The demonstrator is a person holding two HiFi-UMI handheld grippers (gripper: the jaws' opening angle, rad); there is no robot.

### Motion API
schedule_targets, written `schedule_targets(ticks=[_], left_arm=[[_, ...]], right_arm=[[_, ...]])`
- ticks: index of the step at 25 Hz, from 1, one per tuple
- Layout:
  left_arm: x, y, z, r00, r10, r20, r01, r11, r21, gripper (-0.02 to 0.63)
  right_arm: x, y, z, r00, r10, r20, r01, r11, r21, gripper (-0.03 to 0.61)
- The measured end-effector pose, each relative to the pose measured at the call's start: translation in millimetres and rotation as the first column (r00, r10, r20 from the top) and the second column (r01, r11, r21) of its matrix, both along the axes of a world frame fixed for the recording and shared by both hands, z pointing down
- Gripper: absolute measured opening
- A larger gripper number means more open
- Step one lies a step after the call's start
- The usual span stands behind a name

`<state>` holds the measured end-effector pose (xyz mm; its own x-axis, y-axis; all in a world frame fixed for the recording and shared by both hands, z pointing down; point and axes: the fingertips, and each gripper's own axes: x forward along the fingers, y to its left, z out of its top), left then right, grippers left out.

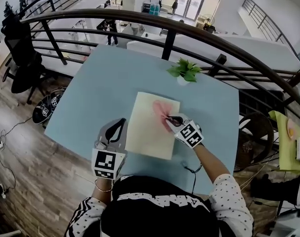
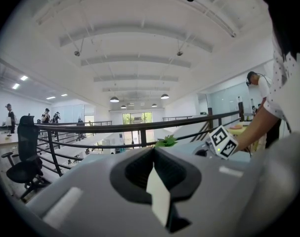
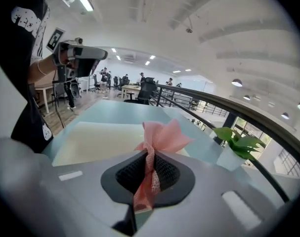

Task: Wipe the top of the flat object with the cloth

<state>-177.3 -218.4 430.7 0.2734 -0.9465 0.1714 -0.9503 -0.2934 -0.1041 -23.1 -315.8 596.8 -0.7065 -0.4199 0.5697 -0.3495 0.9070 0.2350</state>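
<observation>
Your black top with its white print fills the bottom edge of the head view, with dotted white sleeves running out to both arms. At lower left, your left gripper [image 1: 121, 122] hovers by the left edge of the flat object [image 1: 147, 132]. Its grey, rounded jaws are drawn close, leaving only a thin slit, and the left gripper view shows a pale cream sliver through it and nothing pinched. Right of centre, your right gripper [image 1: 168, 118] has its jaws closed on the cloth [image 1: 160, 111], a thin pink fabric. It is bunched into a twisted neck between the dark ribbed pads and fans out beyond the tips like a petal.

That fan rests on the upper right part of the flat object, a smooth, matte, cream rectangle with straight edges, lying flat in the middle of the table [image 1: 100, 78]. The tabletop is pale blue and plain. A small leafy green plant [image 1: 185, 69] in a white pot stands near the table's far edge, well apart from the cloth. A curved dark metal railing [image 1: 140, 18] arcs across the upper frame.
</observation>
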Motion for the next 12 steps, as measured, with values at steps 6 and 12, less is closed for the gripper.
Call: schedule_targets(ticks=[6, 12], left_arm=[[-8, -14, 4, 1.000, -0.023, -0.001, 0.023, 1.000, -0.010, 0.000], [-16, -25, 14, 0.999, -0.053, -0.004, 0.052, 0.998, -0.031, 0.000]], right_arm=[[21, -48, 8, 0.996, 0.064, -0.057, -0.062, 0.997, 0.038, 0.020], [20, -79, 25, 0.990, 0.048, -0.130, -0.042, 0.998, 0.045, 0.020]])
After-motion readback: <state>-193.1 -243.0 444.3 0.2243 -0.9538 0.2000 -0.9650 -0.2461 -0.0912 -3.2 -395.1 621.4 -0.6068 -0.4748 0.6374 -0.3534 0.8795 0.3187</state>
